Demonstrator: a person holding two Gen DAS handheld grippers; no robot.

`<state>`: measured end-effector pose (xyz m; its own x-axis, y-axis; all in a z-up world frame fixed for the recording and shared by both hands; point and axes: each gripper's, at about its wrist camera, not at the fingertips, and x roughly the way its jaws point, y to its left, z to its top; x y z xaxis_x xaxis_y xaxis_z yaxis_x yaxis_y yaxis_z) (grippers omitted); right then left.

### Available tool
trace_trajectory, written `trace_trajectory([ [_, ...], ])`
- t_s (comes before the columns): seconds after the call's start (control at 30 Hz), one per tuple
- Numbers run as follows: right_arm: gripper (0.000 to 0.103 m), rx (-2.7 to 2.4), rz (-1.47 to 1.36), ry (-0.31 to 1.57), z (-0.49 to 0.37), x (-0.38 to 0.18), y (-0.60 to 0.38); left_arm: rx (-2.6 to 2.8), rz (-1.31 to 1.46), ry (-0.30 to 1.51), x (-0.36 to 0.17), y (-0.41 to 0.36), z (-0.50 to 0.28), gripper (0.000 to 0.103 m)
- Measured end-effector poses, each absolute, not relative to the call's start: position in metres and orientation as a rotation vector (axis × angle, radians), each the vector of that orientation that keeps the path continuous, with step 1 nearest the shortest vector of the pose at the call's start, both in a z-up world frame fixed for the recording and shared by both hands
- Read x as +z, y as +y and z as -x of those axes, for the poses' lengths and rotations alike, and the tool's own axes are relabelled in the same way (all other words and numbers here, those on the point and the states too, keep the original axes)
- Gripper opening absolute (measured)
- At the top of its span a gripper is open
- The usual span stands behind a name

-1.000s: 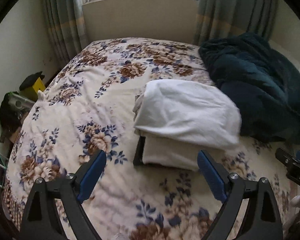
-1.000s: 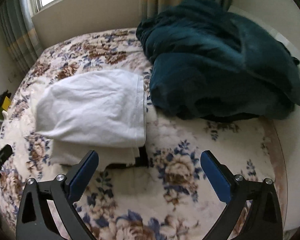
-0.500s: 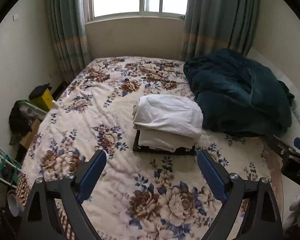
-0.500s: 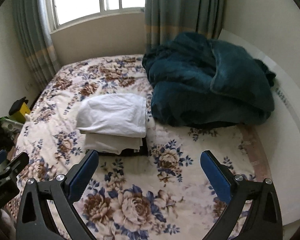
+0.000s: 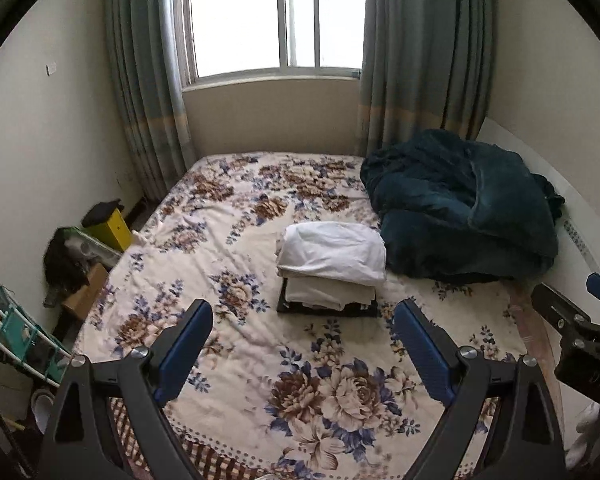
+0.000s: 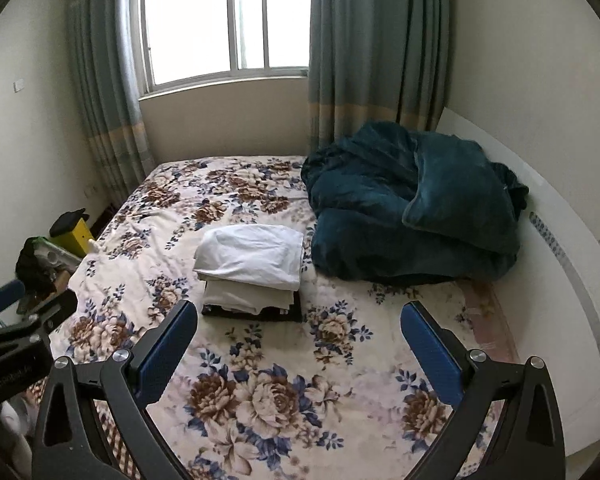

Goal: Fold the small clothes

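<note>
Left hand-held gripper (image 5: 303,356): jaws wide, nothing held, hovering over near end of bed (image 5: 236,344). Right hand-held gripper (image 6: 300,354): likewise wide, empty.

Stack of folded clothes (image 5: 332,268) well ahead of both, squared, white piece on top, dark at bottom; folding looks finished, so standoff fits.

Beyond, right: teal blanket (image 5: 460,216), heaped aside, likely to free folding space.

Left view alone shows green rack (image 5: 16,332); right view shows more of white headboard (image 6: 560,280).

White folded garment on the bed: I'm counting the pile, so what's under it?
Under the white folded garment lies a cream folded piece, then a dark one at the bottom. Anything between is hidden.
</note>
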<state>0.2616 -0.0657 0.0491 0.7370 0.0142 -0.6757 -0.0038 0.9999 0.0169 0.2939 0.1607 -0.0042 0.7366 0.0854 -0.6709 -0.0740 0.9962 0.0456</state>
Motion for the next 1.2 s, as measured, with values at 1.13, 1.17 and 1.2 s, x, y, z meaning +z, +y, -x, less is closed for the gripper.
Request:
trace_trajectory([
  [1.13,0.103,0.098,-0.01,0.693,-0.225,0.084,-0.084,0.166,0.009,0.675,0.014,0.146,-0.247,0.103],
  [1.17,0.103,0.101,-0.012,0.693,-0.227,0.083,-0.084,0.168,0.008,0.675,0.014,0.147,-0.247,0.103],
  [1.2,0.103,0.102,-0.016,0.695,-0.227,0.083,-0.084,0.171,0.01,0.675,0.014,0.146,-0.247,0.103],
])
